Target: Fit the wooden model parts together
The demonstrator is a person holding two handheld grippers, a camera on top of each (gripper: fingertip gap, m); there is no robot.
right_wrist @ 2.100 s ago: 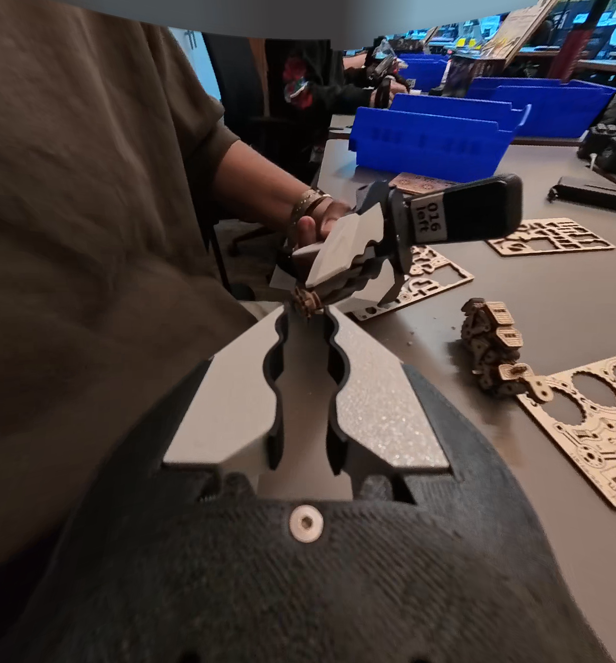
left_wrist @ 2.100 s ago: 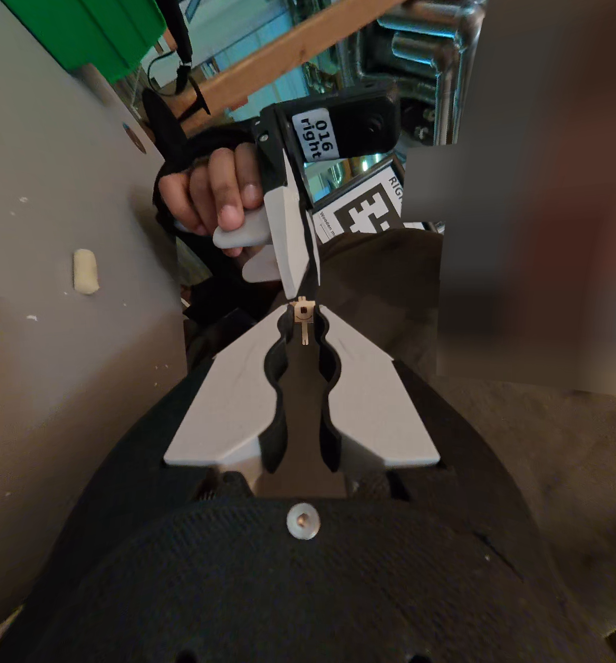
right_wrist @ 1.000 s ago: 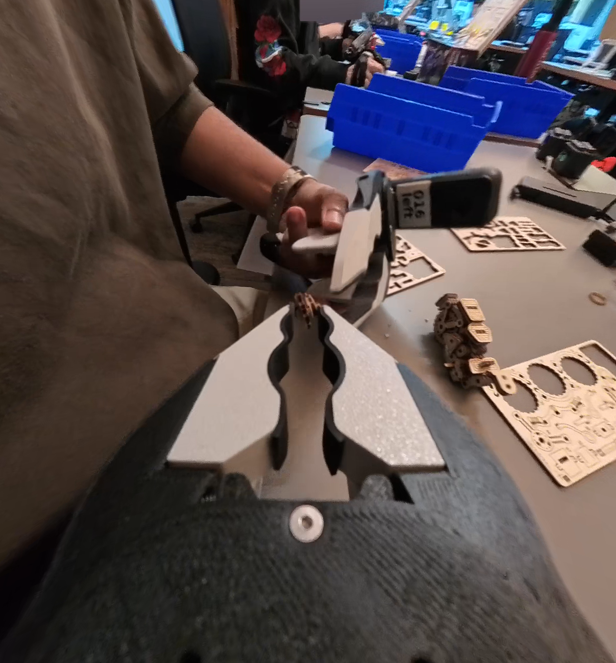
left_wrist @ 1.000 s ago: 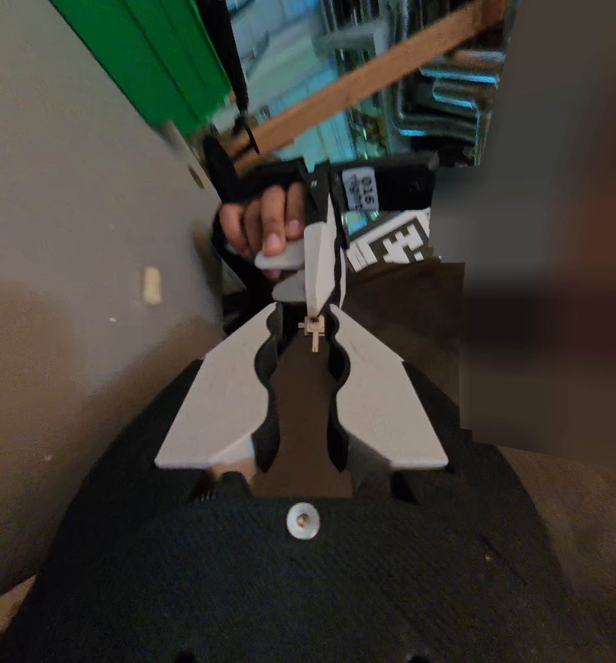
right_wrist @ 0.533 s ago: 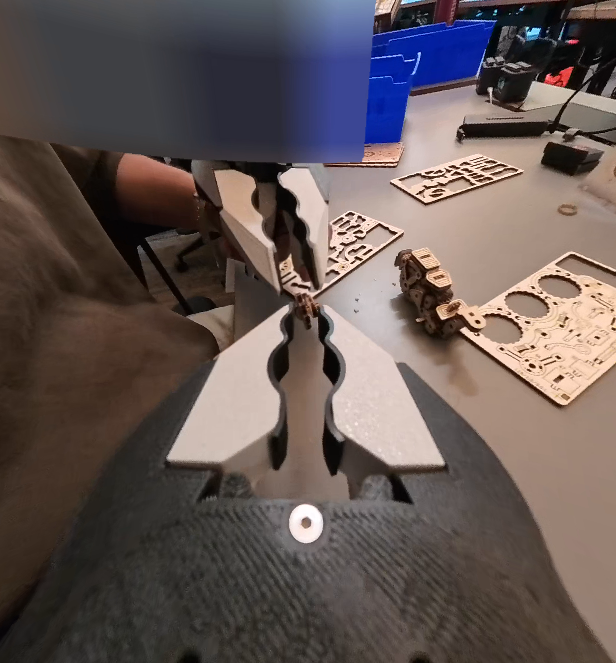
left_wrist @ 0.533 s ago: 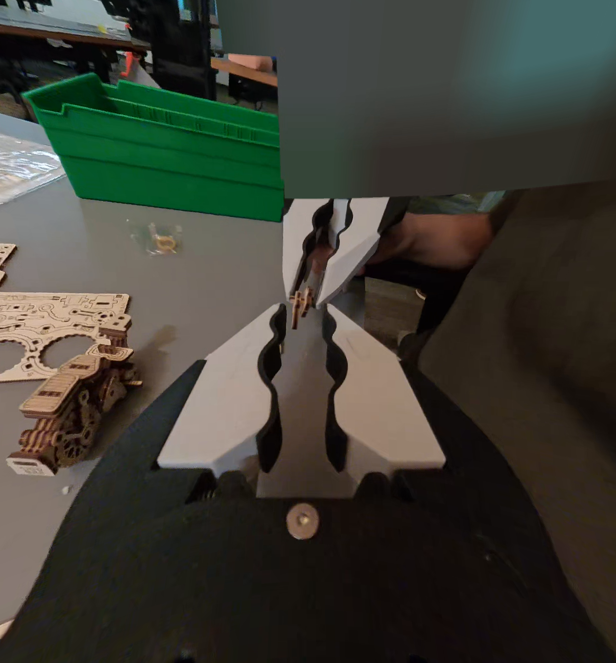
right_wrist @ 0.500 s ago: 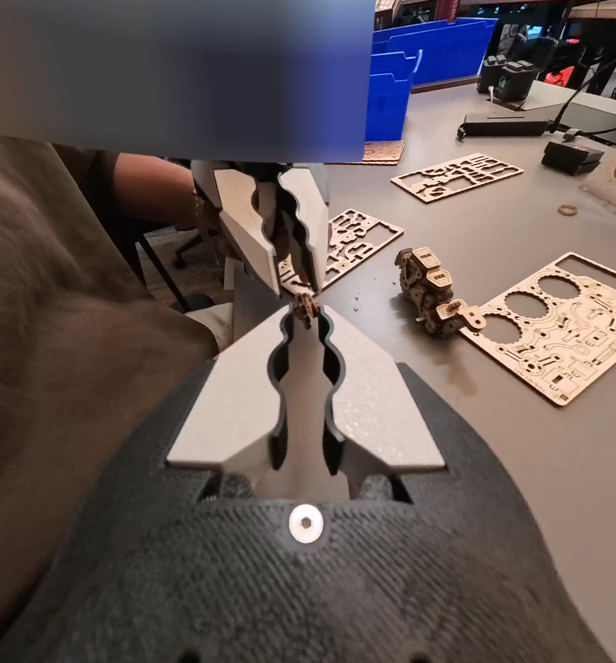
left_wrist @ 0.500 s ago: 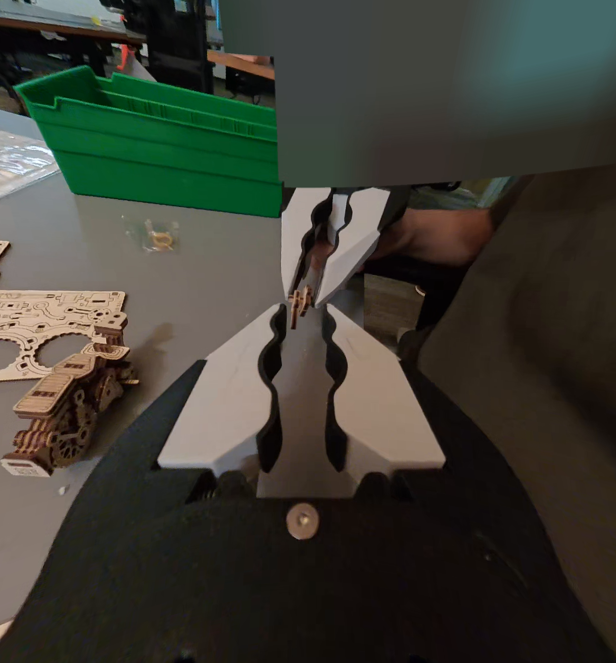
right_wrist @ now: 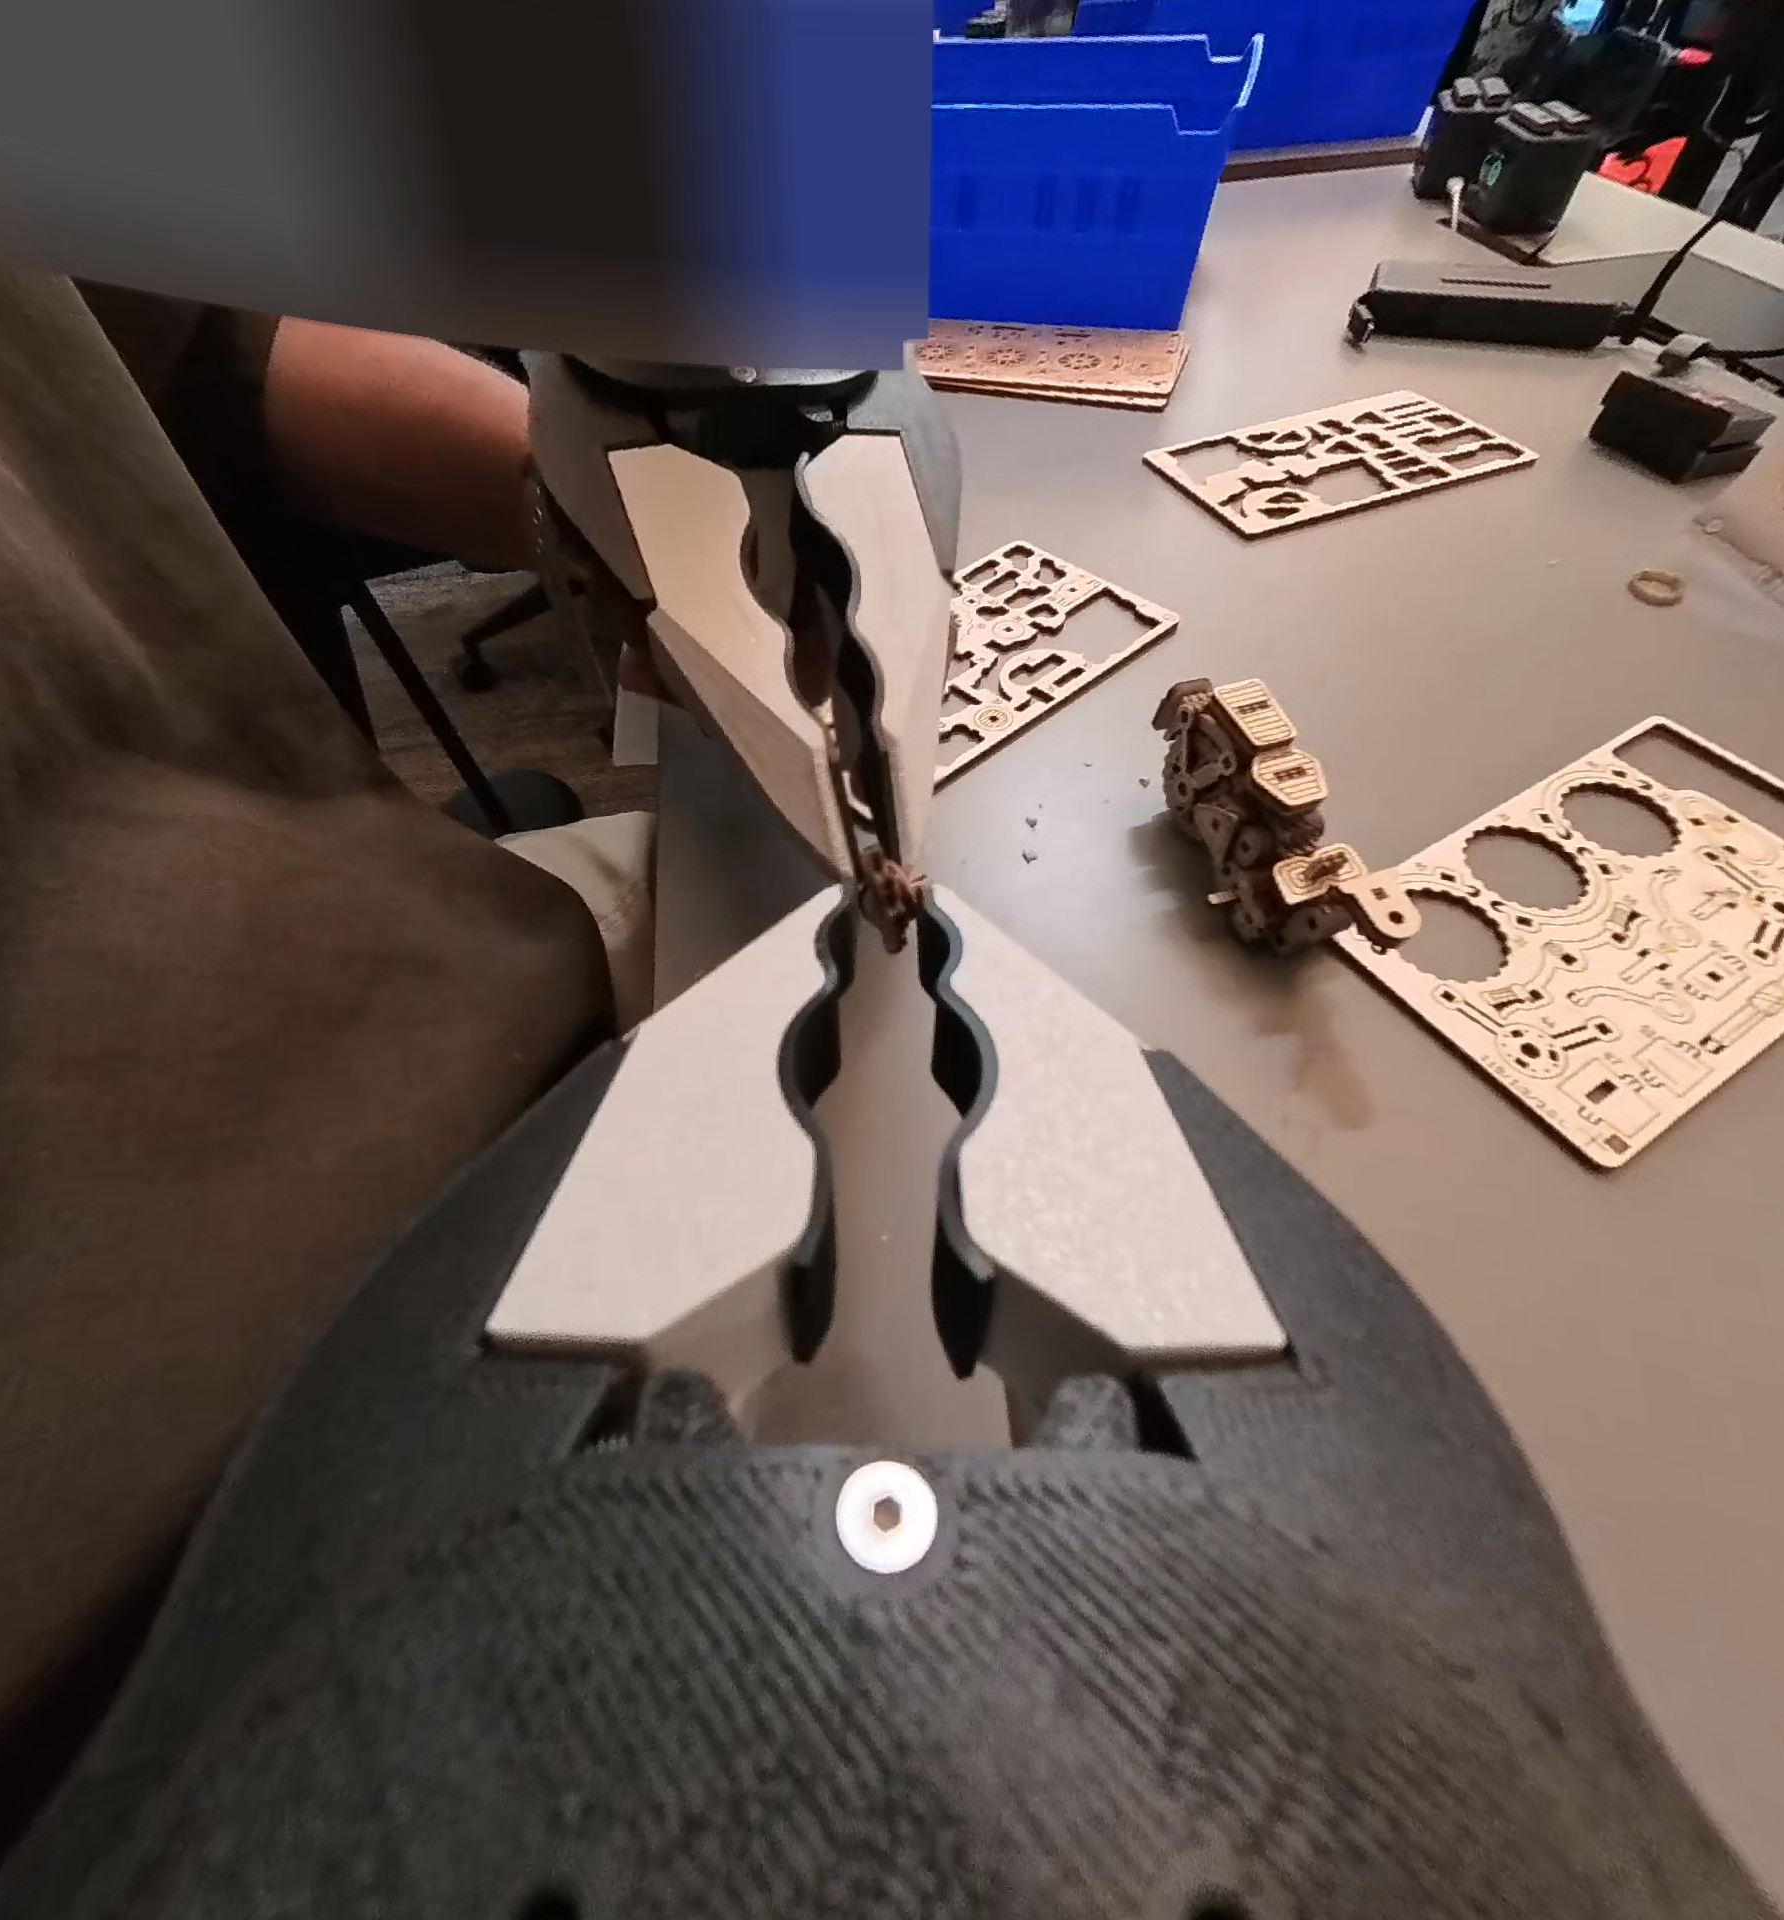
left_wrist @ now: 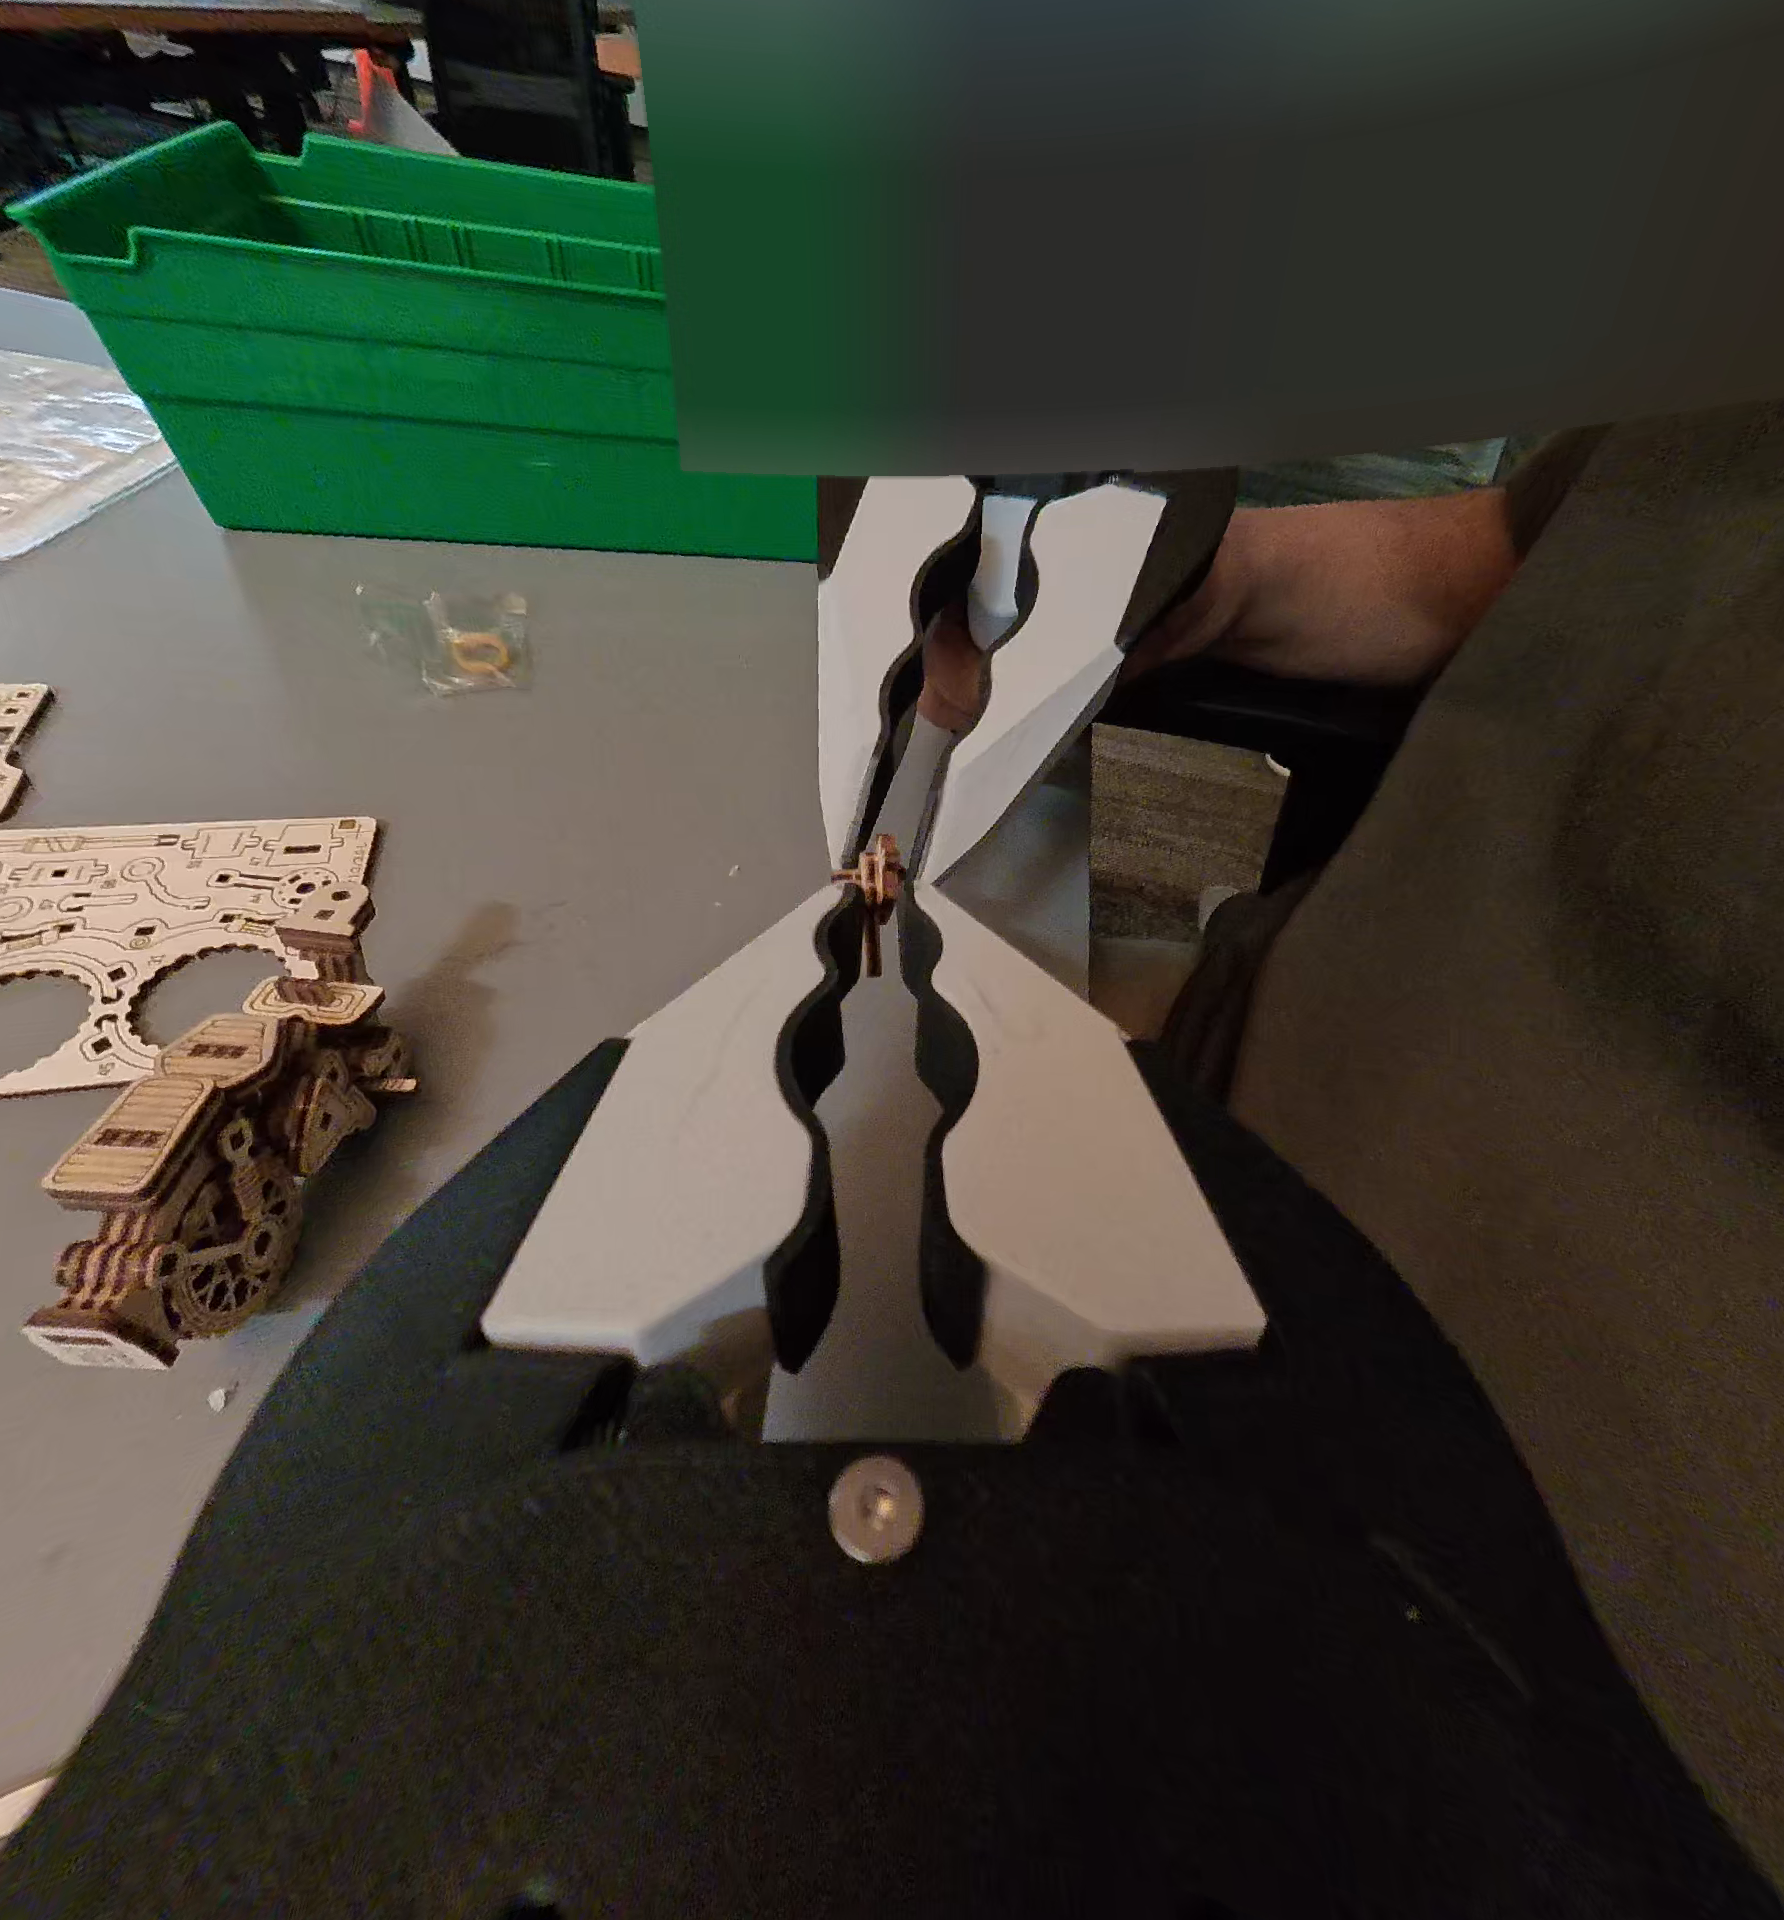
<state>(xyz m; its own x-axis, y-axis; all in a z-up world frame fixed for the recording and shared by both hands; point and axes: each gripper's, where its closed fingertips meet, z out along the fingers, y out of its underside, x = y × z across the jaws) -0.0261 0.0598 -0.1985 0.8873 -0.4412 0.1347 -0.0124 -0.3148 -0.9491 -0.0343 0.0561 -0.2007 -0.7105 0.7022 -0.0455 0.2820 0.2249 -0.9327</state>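
Observation:
My left gripper (left_wrist: 872, 916) is shut on a small cross-shaped wooden pin (left_wrist: 873, 940) at its tips. My right gripper (right_wrist: 886, 923) is shut on a small wooden gear piece (right_wrist: 890, 896). The two grippers meet tip to tip, head-on, above the table's near edge, and the two pieces touch there. The right gripper also shows in the left wrist view (left_wrist: 883, 857), coming in from above. The left gripper shows the same way in the right wrist view (right_wrist: 872, 857). A partly built wooden model (left_wrist: 192, 1174) (right_wrist: 1252, 810) stands on the grey table.
Laser-cut wooden sheets (left_wrist: 119, 935) (right_wrist: 1636, 935) lie beside the model, and more sheets (right_wrist: 1340, 457) lie farther back. A green bin (left_wrist: 400, 343), a blue bin (right_wrist: 1075, 197), a small bag (left_wrist: 467, 649) and black devices (right_wrist: 1490, 301) are on the table. The person's torso is close by.
Both grippers have swung round from a crossed pose to face each other head-on over the table edge. In the last half second the two small pieces have closed up tip to tip.

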